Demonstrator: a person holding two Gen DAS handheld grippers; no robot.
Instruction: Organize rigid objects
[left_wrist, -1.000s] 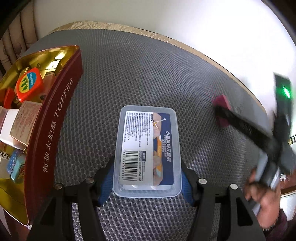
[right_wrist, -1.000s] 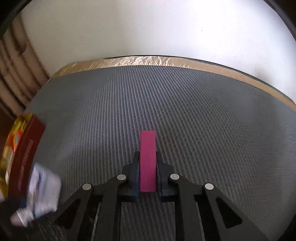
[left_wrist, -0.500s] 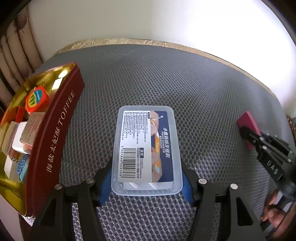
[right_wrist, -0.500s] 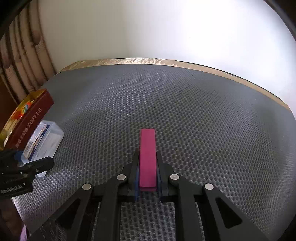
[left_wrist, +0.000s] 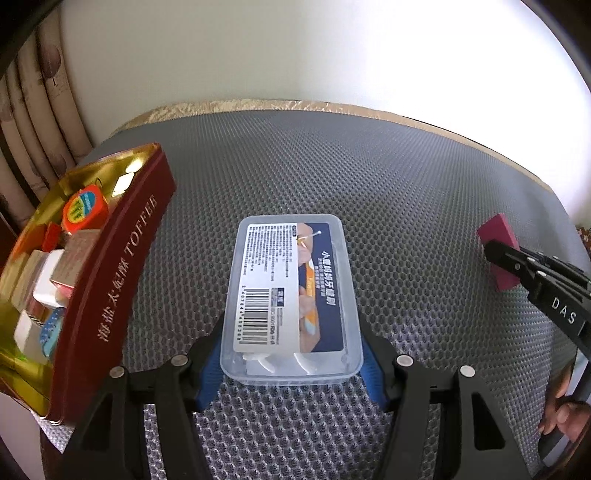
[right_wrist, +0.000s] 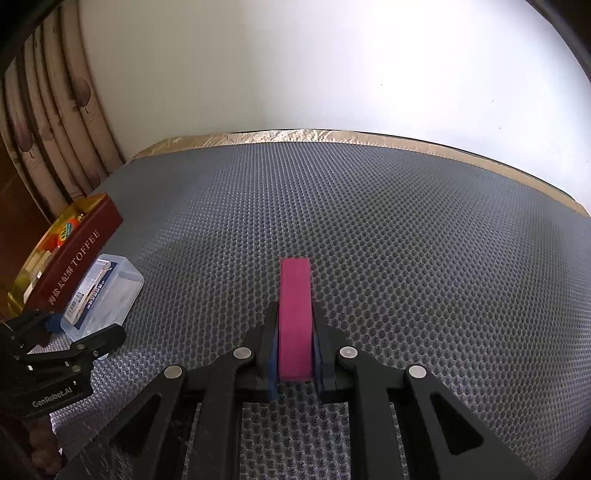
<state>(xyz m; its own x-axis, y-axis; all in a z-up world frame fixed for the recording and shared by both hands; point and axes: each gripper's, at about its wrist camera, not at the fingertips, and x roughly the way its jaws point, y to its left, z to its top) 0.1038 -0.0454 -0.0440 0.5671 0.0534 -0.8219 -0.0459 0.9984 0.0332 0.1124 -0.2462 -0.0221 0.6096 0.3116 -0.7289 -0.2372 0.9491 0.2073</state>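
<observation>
My left gripper (left_wrist: 291, 354) is shut on a clear plastic box (left_wrist: 291, 291) with a printed label, its blue pads pressing the box's long sides just over the grey mat. To its left stands an open maroon "TOFFEE" tin (left_wrist: 125, 266) with a gold inside. My right gripper (right_wrist: 294, 354) is shut on a magenta block (right_wrist: 294, 295) held on edge above the mat. In the left wrist view the right gripper (left_wrist: 498, 254) and the block (left_wrist: 496, 230) are at the far right. The right wrist view has the box (right_wrist: 107, 291) beside the tin (right_wrist: 81, 251) at the far left.
The tin holds an orange tape measure (left_wrist: 83, 208) and several small boxes. A grey honeycomb mat (right_wrist: 369, 229) covers the table, with a gold edge (right_wrist: 295, 134) against a white wall. A curtain (right_wrist: 55, 129) hangs at the left. A person's hand (left_wrist: 565, 417) grips the right tool.
Both grippers have slid across the mat, keeping hold of the box and the block. The tin and box came further into the right wrist view. The right gripper has steadied at the left view's right edge.
</observation>
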